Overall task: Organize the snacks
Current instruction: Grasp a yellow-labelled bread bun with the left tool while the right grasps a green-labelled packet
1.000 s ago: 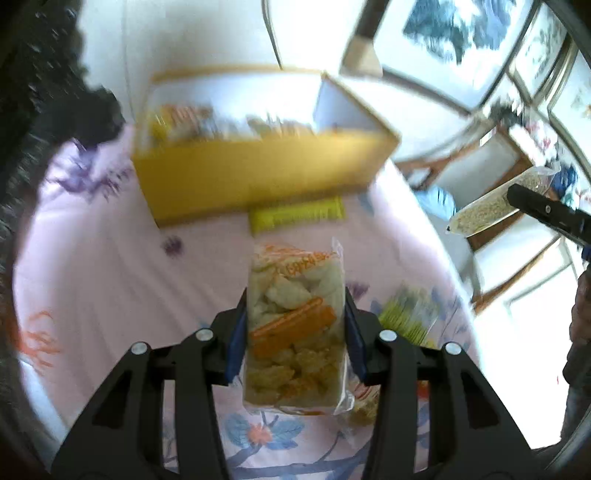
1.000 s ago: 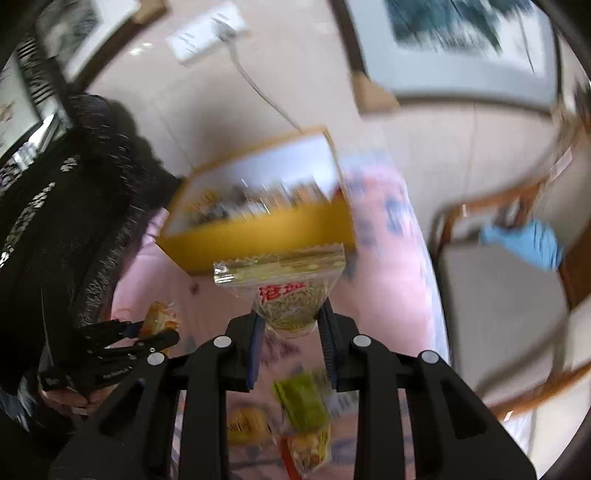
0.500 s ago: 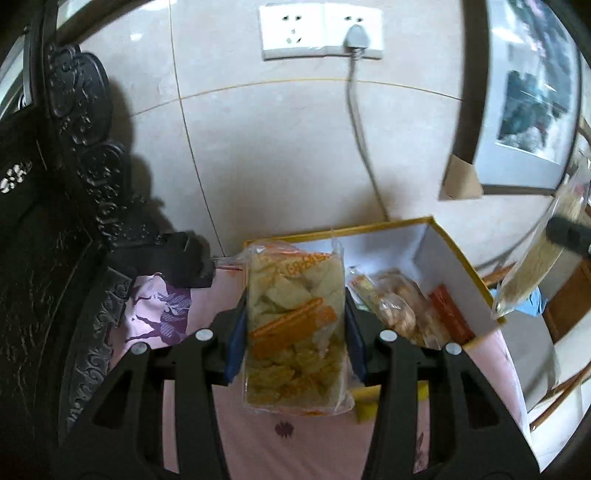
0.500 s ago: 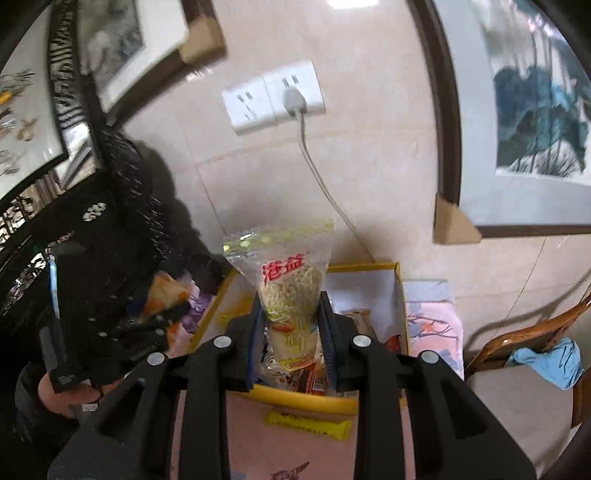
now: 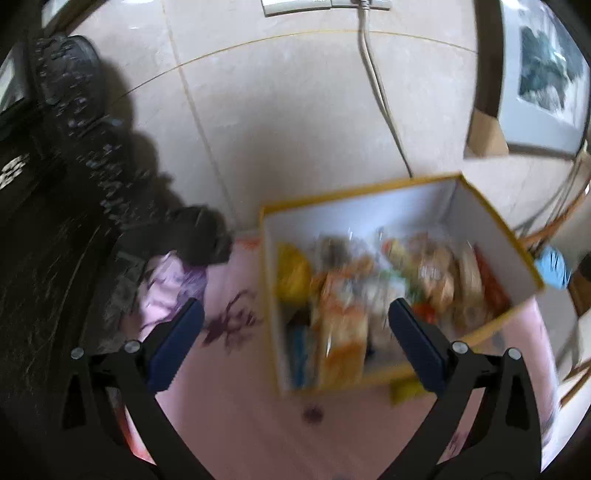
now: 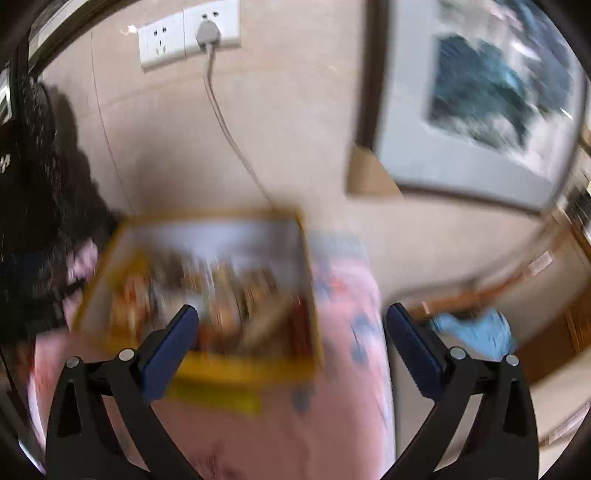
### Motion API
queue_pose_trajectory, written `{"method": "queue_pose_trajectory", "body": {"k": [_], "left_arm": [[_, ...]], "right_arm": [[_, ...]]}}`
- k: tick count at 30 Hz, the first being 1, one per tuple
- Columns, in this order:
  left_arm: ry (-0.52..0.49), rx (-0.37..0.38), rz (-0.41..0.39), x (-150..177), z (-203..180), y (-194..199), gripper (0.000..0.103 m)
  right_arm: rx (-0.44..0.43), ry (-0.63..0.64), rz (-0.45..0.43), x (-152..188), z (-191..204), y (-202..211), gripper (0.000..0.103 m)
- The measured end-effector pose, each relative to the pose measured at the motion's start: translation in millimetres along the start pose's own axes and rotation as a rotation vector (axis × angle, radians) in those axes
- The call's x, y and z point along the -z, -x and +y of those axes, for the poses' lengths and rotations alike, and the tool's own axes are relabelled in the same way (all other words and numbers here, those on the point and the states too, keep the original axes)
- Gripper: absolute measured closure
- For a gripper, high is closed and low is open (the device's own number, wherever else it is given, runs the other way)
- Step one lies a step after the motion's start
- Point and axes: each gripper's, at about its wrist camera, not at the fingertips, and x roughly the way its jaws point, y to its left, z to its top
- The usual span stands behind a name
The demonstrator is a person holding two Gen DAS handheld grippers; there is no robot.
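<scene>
In the left wrist view we see the left gripper (image 5: 295, 325) with its blue-padded fingers (image 5: 177, 347) spread wide apart and nothing between them. Just ahead of the fingers, and reaching in between their tips, sits the yellow box (image 5: 480, 206) with white inner walls, standing on the table (image 5: 236, 413) under a pink flowered cloth. The box holds a blurred heap of snack packets (image 5: 388, 280); an orange and clear bag (image 5: 341, 328) stands near the box's front wall, between the two fingers, and red and yellow wrappers lie further toward the right finger's side. A small yellow-green packet (image 5: 406, 391) lies on the cloth just outside the box's front wall, beside the right finger. Beyond the box a grey cable (image 5: 380, 92) runs down the tiled wall. In the right wrist view the picture is smeared, yet we can make out the right gripper (image 6: 291, 325) with its fingers (image 6: 166, 354) likewise held wide apart and empty. The yellow box (image 6: 251, 369) lies ahead of and mostly toward the left finger, its near wall touching that finger's tip in the frame, with the packets (image 6: 229, 291) inside too blurred to name. The pink cloth of the table (image 6: 347, 332) fills the gap between the fingers. A wall socket (image 6: 188, 33) with a plug sits high above the left finger, and a framed picture (image 6: 491, 96) hangs above the right one.
</scene>
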Motion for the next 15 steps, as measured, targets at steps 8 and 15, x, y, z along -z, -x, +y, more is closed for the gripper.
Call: {"method": "queue_pose_trajectory", "body": {"k": [8,15], "left_arm": [[-0.159,0.13,0.151,117.6,-32.8,47.8,0.002],[-0.237,0.079,0.212,175.6,-31.0,68.3,0.002]], "right_arm": [[-0.072,-0.303,0.488,189.5,-36.4,-7.2,0.001],[-0.001,-0.464,0.495,206.1,-7.6,-41.4,0.001]]}}
